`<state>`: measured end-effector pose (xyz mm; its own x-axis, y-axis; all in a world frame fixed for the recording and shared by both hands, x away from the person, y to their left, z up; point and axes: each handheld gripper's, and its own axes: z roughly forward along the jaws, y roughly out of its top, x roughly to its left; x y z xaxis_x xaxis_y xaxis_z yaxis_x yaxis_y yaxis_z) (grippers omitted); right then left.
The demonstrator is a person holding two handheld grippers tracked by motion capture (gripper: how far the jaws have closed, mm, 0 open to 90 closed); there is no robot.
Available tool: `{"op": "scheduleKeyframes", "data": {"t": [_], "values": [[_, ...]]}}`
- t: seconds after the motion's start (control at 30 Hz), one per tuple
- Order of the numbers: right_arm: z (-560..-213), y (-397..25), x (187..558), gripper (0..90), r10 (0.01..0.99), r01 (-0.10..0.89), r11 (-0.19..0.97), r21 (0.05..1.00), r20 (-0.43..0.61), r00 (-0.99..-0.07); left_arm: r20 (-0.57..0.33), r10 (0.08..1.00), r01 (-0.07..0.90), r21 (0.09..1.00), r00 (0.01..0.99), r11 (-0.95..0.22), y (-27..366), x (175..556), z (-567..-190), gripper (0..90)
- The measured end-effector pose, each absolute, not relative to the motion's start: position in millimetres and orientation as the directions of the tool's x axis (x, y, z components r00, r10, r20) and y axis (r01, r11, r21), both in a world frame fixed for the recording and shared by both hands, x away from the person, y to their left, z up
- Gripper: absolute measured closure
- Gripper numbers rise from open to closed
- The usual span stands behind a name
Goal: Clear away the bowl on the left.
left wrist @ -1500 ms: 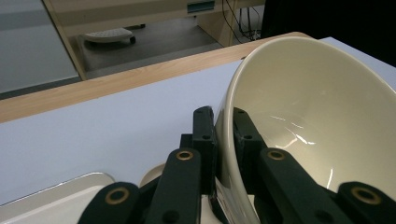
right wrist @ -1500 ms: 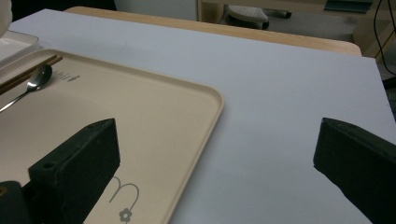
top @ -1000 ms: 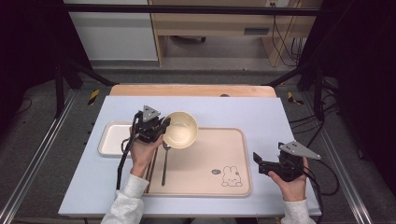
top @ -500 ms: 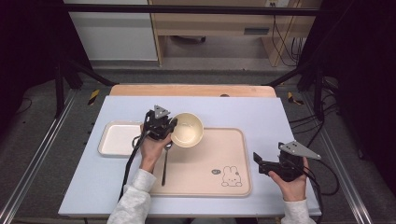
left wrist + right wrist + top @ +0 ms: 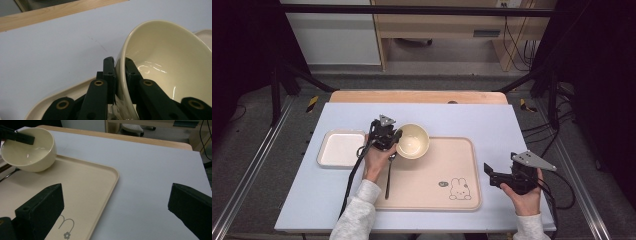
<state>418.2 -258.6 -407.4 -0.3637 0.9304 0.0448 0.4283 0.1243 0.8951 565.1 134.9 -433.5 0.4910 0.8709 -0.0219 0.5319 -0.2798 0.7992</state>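
A cream bowl point(image 5: 413, 141) rests at the back left corner of the beige tray point(image 5: 437, 200). My left gripper point(image 5: 396, 138) is shut on the bowl's left rim. In the left gripper view, my left gripper point(image 5: 120, 66) has one jaw inside and one outside the bowl point(image 5: 170, 62). My right gripper point(image 5: 490, 174) hovers over the table to the right of the tray and holds nothing. In the right gripper view, my right gripper point(image 5: 115, 202) stands wide open, facing the tray point(image 5: 82, 185) and the bowl point(image 5: 30, 150).
A white rectangular dish point(image 5: 341, 148) lies on the blue-grey table top point(image 5: 472, 120), left of the tray. A dark long-handled utensil point(image 5: 388, 177) lies along the tray's left side, beside the left hand. A rabbit print point(image 5: 459, 189) marks the tray's front right.
My left gripper has carried the bowl a little to the right, then held it nearly still. The right gripper has not moved.
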Motion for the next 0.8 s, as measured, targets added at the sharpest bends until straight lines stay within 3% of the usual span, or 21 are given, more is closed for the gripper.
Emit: {"op": "scheduleKeyframes", "data": {"t": [0.3,0.8], "values": [[-407,-259,418,0.6,0.93,0.429,0.123,0.895,0.046,-0.364,-0.065,0.868,0.554,0.793,0.492,-0.255,138,571,-439,82.7],[-407,-258,418,0.6,0.931,0.428,0.124,0.895,0.045,-0.363,-0.034,0.878,0.586,0.757,0.477,-0.289,141,577,-447,82.0]]}}
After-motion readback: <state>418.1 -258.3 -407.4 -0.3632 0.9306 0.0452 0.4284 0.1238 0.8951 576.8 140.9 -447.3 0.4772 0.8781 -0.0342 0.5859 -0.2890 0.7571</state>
